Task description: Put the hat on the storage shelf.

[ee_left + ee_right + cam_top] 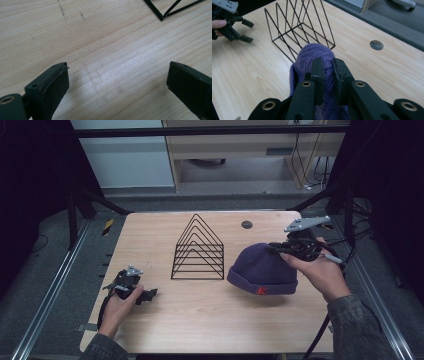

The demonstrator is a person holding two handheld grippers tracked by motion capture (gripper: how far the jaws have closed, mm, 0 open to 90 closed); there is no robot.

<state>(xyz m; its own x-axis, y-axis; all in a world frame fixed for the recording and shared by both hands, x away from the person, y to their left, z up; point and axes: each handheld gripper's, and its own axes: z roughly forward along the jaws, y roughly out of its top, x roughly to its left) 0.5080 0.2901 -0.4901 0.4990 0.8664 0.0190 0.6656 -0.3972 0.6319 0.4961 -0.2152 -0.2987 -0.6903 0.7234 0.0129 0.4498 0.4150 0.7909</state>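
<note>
A purple knit beanie [260, 267] with a small red mark on its cuff hangs just above the table's right half. My right gripper [276, 249] is shut on the knit at the hat's crown; in the right gripper view the two jaws pinch a fold of the beanie [312, 56], with my right gripper [328, 65] pointing toward the rack. My left gripper [149, 295] rests low at the table's front left, open, with bare wood between its jaws. In the left gripper view my left gripper [117, 75] has its jaws far apart over the tabletop.
A black wire rack [198, 250] of nested triangles stands mid-table, left of the beanie; its corner [162, 17] shows ahead of the left gripper. A round cable hole [246, 224] sits at the back right. Metal rails run along both table sides.
</note>
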